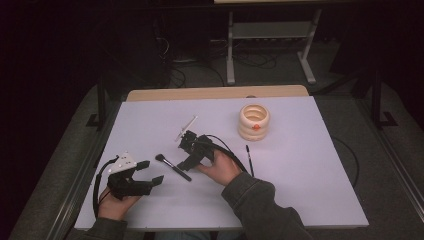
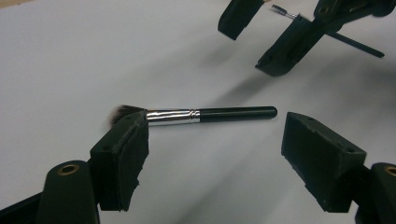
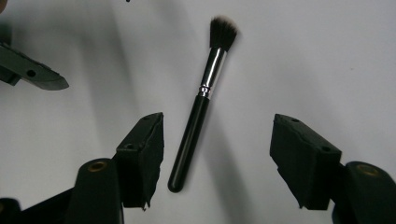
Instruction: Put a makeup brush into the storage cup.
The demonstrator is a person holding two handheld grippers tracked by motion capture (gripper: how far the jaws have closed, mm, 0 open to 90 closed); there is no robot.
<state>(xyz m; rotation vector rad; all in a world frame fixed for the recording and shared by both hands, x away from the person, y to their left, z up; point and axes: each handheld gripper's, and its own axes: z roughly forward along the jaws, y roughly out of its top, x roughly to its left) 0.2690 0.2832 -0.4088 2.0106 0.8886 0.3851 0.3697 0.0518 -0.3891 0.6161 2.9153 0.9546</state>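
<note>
Black jaws of the right tool stand spread just above a makeup brush lying flat on the white worktop, while the left tool, also spread, faces that brush's bristle end from nearby.

A white desk with a wooden far edge stands on grey carpet. Beyond it, a grey metal stand and loose cables sit in a dark room.
</note>
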